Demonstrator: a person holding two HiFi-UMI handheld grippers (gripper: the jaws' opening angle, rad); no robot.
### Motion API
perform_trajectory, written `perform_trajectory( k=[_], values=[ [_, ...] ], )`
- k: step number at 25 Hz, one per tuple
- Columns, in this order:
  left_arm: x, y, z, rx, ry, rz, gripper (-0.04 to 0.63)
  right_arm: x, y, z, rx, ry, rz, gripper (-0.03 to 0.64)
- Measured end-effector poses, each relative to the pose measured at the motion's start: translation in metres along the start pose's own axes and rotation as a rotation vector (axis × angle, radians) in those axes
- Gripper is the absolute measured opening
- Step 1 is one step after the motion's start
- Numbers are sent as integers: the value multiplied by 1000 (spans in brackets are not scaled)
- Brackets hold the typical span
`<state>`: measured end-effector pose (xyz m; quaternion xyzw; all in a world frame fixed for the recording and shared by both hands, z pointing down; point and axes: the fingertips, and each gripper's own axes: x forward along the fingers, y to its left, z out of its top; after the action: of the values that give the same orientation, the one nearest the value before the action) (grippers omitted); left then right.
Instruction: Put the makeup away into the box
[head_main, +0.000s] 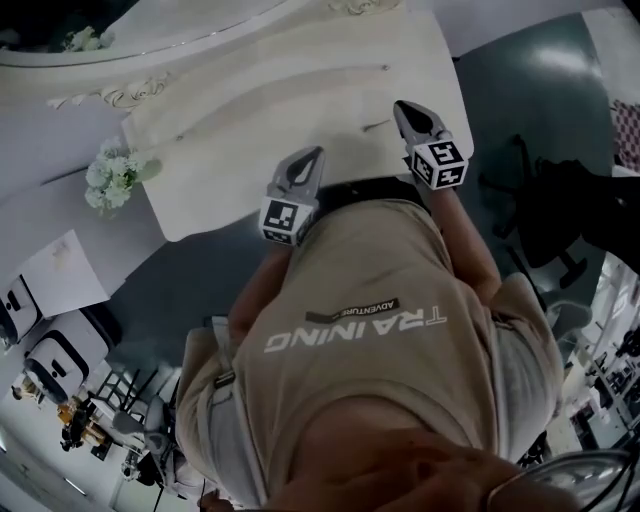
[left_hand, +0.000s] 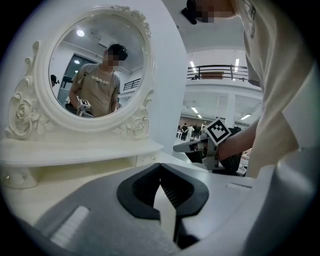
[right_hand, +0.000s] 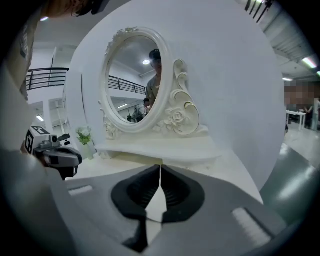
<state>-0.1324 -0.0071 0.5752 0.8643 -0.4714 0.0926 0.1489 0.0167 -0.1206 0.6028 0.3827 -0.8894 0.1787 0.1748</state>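
Jaws of left gripper (left_hand: 160, 167) closed tip to tip, nothing between. Jaws of right gripper (right_hand: 160, 167) all but together, likewise holding nothing. Both grippers over near edge of cream-white dressing bench (head_main: 300, 90), pointing toward ornate oval white-framed mirror (left_hand: 97, 70) at its back. Small pale vase (right_hand: 88, 150) at bench's left end holds white flowers with green leaves (head_main: 112, 175). Where makeup and box are, cannot tell.

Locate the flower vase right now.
The flower vase stands on the white dressing table, left of the oval mirror in the right gripper view; in the head view it sits at the table's left end.
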Motion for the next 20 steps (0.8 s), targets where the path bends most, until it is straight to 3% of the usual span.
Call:
perform_trajectory(
  k=[4, 10, 20],
  values=[
    [27, 4, 19, 12, 23, 54, 6, 26, -30, -4, 2, 34, 22, 72],
    [72, 2, 23, -10, 97, 98, 6, 74, -82, -18, 67, 92, 25, 92],
    [90, 7, 14, -89, 119, 168, 6, 119, -97, -37, 130, 162, 13, 129]
  ],
)
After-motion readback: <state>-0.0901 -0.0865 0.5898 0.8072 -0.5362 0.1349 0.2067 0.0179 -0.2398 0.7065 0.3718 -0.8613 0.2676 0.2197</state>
